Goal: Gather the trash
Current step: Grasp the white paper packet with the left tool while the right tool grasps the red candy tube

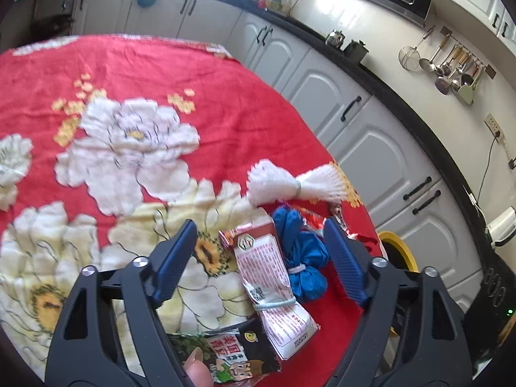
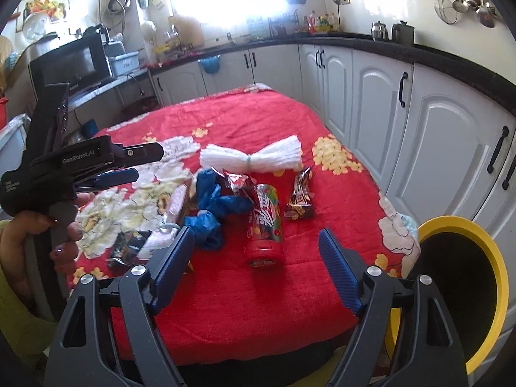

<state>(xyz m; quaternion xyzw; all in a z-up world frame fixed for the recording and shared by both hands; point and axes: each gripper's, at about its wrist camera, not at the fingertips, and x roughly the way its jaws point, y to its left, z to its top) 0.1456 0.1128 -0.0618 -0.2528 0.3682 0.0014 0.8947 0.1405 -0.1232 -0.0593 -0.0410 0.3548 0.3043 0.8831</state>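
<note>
In the left wrist view my left gripper (image 1: 259,225) hangs open just over the red flowered tablecloth (image 1: 129,64). A red-and-white wrapper tied with string (image 1: 267,267) and a knotted blue bundle (image 1: 303,258) lie between its pads, untouched. A dark snack packet (image 1: 238,354) lies nearer the camera. The right wrist view shows my right gripper (image 2: 256,232) open above a red can (image 2: 266,225) lying on its side, not gripping it. Around the can are the blue bundle (image 2: 213,206), a crumpled red wrapper (image 2: 238,183) and a brown snack wrapper (image 2: 300,196). My left gripper (image 2: 148,163) shows at the left.
A white tied bundle (image 2: 251,158) lies behind the trash. A black bin with a yellow rim (image 2: 464,290) stands off the table's right corner, also visible as the yellow rim (image 1: 400,245). White kitchen cabinets (image 2: 435,129) run along the right. A hand (image 2: 64,225) holds the left gripper.
</note>
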